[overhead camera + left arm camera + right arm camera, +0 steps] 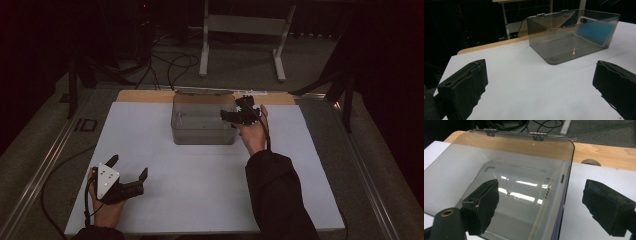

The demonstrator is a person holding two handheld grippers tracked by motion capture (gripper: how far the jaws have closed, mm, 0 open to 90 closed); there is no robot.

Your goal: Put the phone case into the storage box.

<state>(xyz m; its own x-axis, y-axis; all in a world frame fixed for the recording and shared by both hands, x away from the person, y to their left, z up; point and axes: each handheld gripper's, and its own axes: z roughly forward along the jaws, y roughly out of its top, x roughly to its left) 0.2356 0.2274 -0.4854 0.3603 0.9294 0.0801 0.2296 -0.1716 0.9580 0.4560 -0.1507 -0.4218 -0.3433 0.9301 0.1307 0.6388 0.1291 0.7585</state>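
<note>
The right black two-jaw gripper point(239, 114) is held at the right end of a smoky transparent plastic box point(200, 124), its jaws spread wide and gripping nothing. In the right gripper view one jaw hangs over the box's open interior and the other over the white table covering point(584, 220) outside the right wall, so the wall's rim lies between them; whether a jaw touches the rim cannot be told. The left black two-jaw gripper point(129, 175) rests near the front left corner of the white sheet point(200, 190), well apart from the box, jaws also wide apart and empty, pointing toward the box.

The box sits at the far middle of the sheet, its long axis running left to right across the table. Its clear hinged lid point(524, 145) stands open at the far side, leaning back over the bare wooden table edge point(145, 96). A flat blue rectangular object point(594, 31) shows through the box's wall in the left gripper view.
</note>
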